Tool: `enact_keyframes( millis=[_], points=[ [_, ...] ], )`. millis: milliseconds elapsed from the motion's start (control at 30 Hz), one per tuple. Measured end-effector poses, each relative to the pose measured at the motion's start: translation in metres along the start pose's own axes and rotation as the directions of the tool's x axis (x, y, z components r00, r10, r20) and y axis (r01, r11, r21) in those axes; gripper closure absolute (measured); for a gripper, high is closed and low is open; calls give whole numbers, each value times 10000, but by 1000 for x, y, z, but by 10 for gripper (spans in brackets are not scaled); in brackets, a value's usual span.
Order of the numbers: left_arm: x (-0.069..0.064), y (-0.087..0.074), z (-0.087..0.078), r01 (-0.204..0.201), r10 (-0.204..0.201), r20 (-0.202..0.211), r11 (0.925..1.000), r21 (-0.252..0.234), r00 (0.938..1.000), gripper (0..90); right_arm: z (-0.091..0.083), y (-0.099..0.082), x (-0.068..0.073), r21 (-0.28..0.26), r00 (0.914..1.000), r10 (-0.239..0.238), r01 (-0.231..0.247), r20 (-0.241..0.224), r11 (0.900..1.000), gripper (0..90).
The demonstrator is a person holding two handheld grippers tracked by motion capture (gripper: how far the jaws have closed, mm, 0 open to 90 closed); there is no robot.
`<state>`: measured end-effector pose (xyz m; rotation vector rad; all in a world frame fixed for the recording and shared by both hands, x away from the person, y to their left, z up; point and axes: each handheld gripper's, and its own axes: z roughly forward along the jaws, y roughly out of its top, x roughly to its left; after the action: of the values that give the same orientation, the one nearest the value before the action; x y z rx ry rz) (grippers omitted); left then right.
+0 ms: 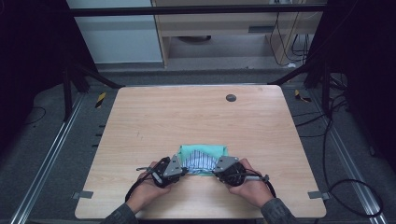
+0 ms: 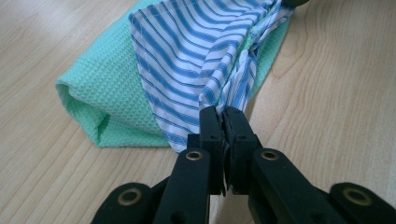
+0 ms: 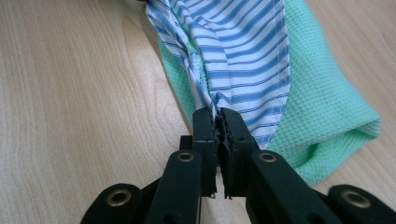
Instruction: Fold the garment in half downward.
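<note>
A folded mint-green waffle cloth (image 1: 203,152) lies near the table's front edge, with a blue-and-white striped cloth (image 1: 200,161) on top of it. My left gripper (image 1: 183,171) is shut on the striped cloth's left corner; in the left gripper view the black jaws (image 2: 223,116) pinch the striped cloth (image 2: 196,51) above the green cloth (image 2: 100,88). My right gripper (image 1: 216,171) is shut on the right corner; the right gripper view shows its jaws (image 3: 217,116) clamping the striped cloth (image 3: 243,46) beside the green cloth (image 3: 322,112). The striped cloth stretches between both grippers.
The wooden table (image 1: 187,116) has a small dark round disc (image 1: 230,97) near its far edge. Black cables (image 1: 355,186) trail on the floor at the right. Metal frame rails run along both sides.
</note>
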<state>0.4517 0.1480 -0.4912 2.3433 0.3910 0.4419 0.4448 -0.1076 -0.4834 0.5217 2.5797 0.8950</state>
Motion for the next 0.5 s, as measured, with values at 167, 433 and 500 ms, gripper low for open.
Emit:
enact_keyframes(
  millis=[167, 433, 500],
  points=[
    [-2, -2, 1, -121, 120, 81, 9999, 123, 9999, 880, 1, -2, 2, 25, 10000, 0, 0, -25, 10000, 856],
    [-4, -3, 0, -64, 59, 167, 9996, 257, 9998, 895, 1, -3, 2, 154, 9999, -86, 87, -65, 9998, 855],
    [-4, -3, 1, -111, 107, 154, 9995, 292, 9998, 895, 1, -2, 2, 222, 9999, -102, 103, -75, 9997, 853]
  ],
)
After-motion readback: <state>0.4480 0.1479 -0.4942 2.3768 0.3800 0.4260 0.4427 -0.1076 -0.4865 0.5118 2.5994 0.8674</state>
